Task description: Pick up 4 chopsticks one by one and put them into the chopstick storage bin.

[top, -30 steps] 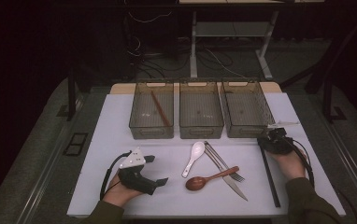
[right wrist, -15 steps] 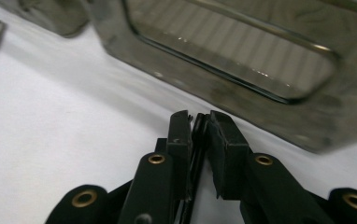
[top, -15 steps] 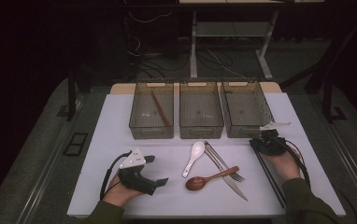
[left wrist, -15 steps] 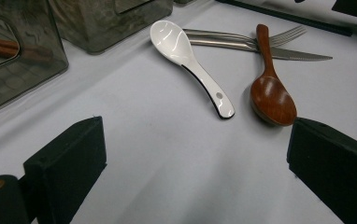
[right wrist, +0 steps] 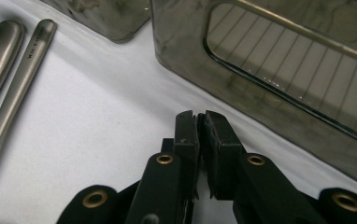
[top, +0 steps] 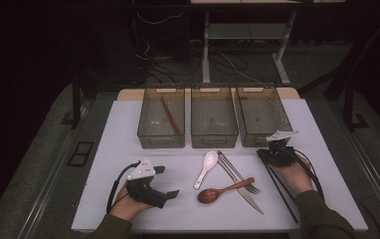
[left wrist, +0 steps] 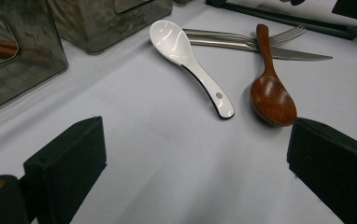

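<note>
1. we see the right tongs (right wrist: 200, 116) closed: the pads meet at the tip. they have just been closing, and we can make out nothing pinched between them.
2. the left tongs (top: 167, 181) stand wide open, empty, resting low on the table (top: 123, 144) at the person's left.
3. the thing in hand, as we read it, is the black chopsticks (top: 283, 194). they lie flat on the table at the right, apart from the other cutlery.
4. their long axis runs from the far end, right at the right tongs (top: 272, 148), back and slightly outward toward the person, passing beside the right hand. so they trail behind the closed tips, not ahead of them.
5. whether the tips touch that far end we cannot tell. the hand and the tongs' body cover it in the high view.
6. ahead of the right tongs, just beyond the tips, stands the right bin (right wrist: 260, 70), its near wall close.
7. the right hand is far nearer to the chopsticks than the left. the left tongs are well apart from them, with the white spoon (top: 205, 169) and the wooden spoon (top: 217, 192) between.
8. we judge that a pick-up here calls for a grip across the sticks' axis at that far end, since a grip along them would slip.
</note>
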Motion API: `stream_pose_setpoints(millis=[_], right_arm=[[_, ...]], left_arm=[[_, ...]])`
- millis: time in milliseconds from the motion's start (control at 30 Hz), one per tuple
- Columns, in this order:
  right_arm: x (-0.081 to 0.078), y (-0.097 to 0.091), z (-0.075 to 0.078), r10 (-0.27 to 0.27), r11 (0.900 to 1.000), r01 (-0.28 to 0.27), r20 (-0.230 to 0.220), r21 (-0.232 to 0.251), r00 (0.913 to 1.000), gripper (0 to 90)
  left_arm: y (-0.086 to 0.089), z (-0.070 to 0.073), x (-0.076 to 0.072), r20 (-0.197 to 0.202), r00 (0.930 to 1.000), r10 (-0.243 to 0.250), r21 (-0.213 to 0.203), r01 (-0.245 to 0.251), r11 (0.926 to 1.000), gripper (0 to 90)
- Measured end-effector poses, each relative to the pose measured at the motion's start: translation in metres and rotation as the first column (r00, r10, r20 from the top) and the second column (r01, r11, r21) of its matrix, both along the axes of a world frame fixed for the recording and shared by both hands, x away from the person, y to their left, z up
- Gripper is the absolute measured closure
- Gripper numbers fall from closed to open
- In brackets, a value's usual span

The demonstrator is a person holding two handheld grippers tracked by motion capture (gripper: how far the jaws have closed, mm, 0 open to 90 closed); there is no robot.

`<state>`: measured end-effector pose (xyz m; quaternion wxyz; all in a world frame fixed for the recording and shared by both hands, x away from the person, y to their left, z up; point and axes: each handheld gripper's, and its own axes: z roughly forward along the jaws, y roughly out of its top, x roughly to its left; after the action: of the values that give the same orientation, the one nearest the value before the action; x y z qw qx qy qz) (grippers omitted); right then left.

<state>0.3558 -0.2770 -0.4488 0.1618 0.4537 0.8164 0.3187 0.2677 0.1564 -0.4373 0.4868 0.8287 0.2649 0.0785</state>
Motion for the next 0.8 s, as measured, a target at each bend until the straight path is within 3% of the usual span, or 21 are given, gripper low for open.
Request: stream_pose_setpoints(millis=[433,700,800], right_arm=[[0.01,0.017,0.0,0.036,0.9991,-0.036,-0.009,0.023,0.9993,84.2],[0.008,0.035,-0.001,0.135,0.9903,-0.135,-0.003,0.036,0.9909,84.3],[0.008,0.039,-0.001,0.147,0.9886,-0.147,0.001,0.03,0.9891,84.2]], left_arm=[[0.001,0.001,0.0,0.0,1.0,0.002,-0.001,-0.002,1.0,3.8],[0.0,0.001,-0.001,0.002,1.0,0.003,-0.003,-0.003,1.0,3.8],[0.001,0.001,-0.001,0.0,1.0,0.002,-0.001,-0.002,1.0,3.8]])
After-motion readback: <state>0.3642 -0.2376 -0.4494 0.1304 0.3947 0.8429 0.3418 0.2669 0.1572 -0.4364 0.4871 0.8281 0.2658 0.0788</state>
